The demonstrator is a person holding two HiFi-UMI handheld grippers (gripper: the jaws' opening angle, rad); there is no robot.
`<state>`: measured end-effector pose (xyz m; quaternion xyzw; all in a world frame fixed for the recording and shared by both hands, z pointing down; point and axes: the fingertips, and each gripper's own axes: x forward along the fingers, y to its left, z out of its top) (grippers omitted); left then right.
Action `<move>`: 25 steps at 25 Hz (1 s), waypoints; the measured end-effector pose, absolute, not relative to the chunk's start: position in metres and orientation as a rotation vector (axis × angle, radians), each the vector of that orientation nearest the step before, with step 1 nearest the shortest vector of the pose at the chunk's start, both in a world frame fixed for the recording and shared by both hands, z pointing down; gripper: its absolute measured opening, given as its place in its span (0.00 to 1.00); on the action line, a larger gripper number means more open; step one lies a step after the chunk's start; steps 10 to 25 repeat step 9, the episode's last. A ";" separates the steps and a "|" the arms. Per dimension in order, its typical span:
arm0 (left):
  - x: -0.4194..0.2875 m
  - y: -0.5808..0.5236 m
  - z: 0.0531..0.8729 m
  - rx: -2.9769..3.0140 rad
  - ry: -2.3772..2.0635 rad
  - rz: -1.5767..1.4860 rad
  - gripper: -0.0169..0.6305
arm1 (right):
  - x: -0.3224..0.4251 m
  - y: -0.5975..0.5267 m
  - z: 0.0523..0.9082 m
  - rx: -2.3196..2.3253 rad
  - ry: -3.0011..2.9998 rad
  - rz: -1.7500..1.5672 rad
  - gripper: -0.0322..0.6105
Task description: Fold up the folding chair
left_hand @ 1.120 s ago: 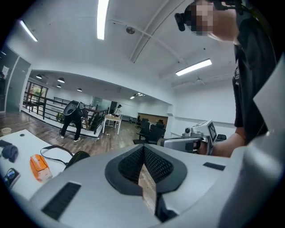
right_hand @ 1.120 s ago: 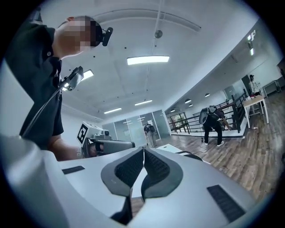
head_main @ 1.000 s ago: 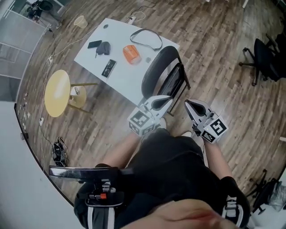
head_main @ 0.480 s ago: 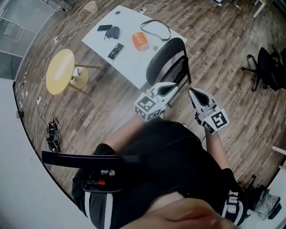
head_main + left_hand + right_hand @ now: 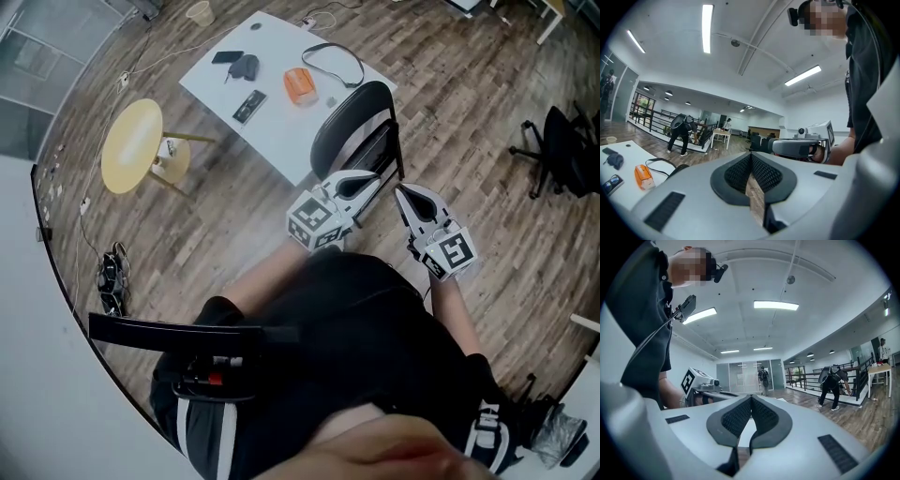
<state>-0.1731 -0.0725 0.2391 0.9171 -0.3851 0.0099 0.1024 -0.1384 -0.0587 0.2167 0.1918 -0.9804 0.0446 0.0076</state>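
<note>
Wood flooring fills the head view, with a white table [image 5: 281,141] at upper centre and the black chair [image 5: 349,127] standing against its near edge; how far it is folded I cannot tell. The left gripper [image 5: 373,178] and right gripper [image 5: 401,193] sit side by side just short of the chair, probably lined up to take its frame, neither touching it. Left gripper view: the jaws are pressed together on nothing, pointing out level across the room. Right gripper view: likewise, pads meeting and empty.
</note>
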 end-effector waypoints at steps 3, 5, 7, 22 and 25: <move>-0.172 -0.072 0.236 2.714 -1.135 0.034 0.03 | -0.135 -0.061 0.216 0.609 -3.060 0.134 0.07; -0.173 -0.072 0.236 2.717 -1.136 0.039 0.03 | -0.135 -0.063 0.215 0.613 -3.058 0.129 0.07; -0.176 -0.073 0.234 2.717 -1.140 0.041 0.03 | -0.136 -0.064 0.214 0.615 -3.056 0.123 0.07; -0.178 -0.074 0.233 2.715 -1.145 0.043 0.03 | -0.137 -0.066 0.213 0.616 -3.055 0.120 0.07; -0.178 -0.074 0.233 2.715 -1.145 0.043 0.03 | -0.137 -0.066 0.213 0.616 -3.055 0.120 0.07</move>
